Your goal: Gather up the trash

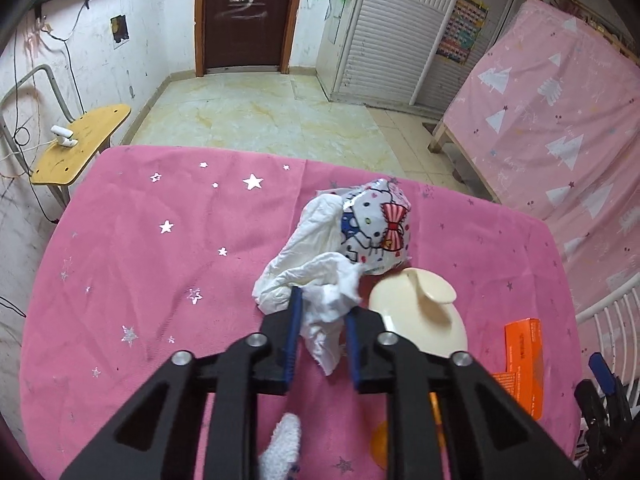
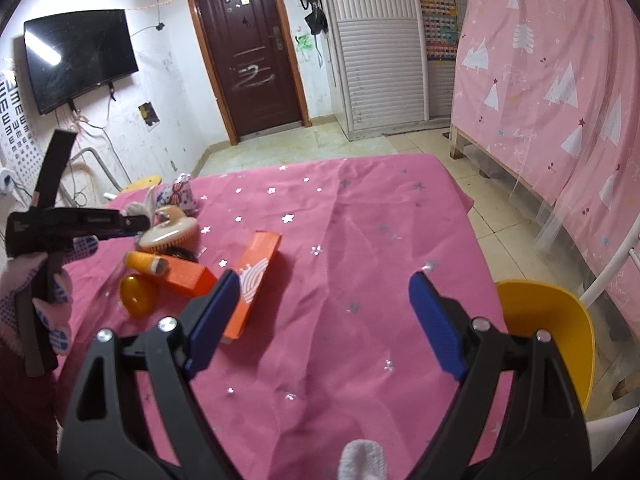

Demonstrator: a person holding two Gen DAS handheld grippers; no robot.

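My left gripper (image 1: 320, 312) is shut on a crumpled white tissue (image 1: 324, 308) on the pink tablecloth (image 1: 160, 240). Just beyond the tissue lies a crumpled Hello Kitty wrapper (image 1: 376, 224); it also shows in the right wrist view (image 2: 180, 196). My right gripper (image 2: 324, 316) is open and empty above the pink cloth (image 2: 360, 240), near the table's right side. The left gripper body (image 2: 76, 224) shows at the left of the right wrist view. A yellow bin (image 2: 548, 332) stands off the table's right edge, next to my right gripper.
A cream brush (image 1: 420, 312) lies right of the tissue. Orange boxes (image 2: 256, 280), an orange tube (image 2: 148, 264) and an amber egg-shaped piece (image 2: 138, 294) lie on the left half of the cloth. A wooden chair (image 1: 80, 140) and a bed (image 1: 560, 120) flank the table.
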